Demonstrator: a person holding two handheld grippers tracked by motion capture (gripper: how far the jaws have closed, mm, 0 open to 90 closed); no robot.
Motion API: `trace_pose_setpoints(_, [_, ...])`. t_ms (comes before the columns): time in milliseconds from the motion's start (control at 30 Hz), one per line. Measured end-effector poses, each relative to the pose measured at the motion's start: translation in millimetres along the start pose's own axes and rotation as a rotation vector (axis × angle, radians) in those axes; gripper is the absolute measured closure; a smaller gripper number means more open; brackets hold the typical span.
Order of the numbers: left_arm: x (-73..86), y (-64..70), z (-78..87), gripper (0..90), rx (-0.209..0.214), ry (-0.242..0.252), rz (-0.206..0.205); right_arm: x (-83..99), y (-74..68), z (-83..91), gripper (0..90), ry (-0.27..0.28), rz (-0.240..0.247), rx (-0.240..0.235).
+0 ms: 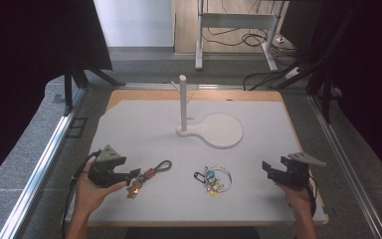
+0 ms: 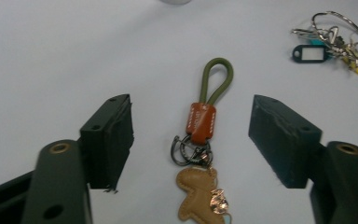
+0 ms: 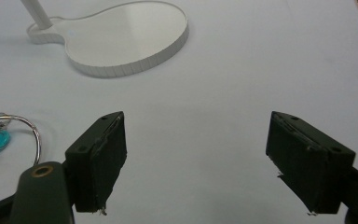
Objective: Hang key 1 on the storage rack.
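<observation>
Left hand-held gripper [image 2: 191,140] straddles keychain [image 2: 200,154]; leather embossing unreadable.

Front left: the left gripper [image 1: 135,175] straddles the keychain [image 2: 201,122], jaws wide, bare table [image 1: 144,124] on both sides of the strap.
Front middle: the key bunch [image 1: 211,178] lies near the keychain, a narrow free lane between them.
Front right: open table ahead of the right gripper [image 3: 193,158], jaws apart.
Back middle: the white stand [image 1: 183,102] and its round base [image 3: 126,39] block the way; corners beside them free.
</observation>
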State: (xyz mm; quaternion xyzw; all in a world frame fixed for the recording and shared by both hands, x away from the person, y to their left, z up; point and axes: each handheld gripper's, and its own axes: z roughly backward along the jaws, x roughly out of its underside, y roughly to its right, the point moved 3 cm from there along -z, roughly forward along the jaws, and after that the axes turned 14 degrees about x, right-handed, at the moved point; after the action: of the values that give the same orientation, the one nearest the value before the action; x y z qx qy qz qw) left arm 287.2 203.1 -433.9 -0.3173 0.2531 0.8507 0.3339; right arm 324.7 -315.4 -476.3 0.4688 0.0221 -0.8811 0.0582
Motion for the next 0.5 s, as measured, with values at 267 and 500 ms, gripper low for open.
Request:
trace_pose_setpoints(267, [-12.5,5.0,-10.4,33.0,0.073,-0.096,-0.031,1.1,7.9,5.4,21.7,0.006,-0.025,0.008])
trace_pose_setpoints(500, [-15.0,-4.9,-38.2,39.9,0.084,-0.252,-0.019,4.4,0.9,2.3,21.7,-0.014,-0.007,0.004])
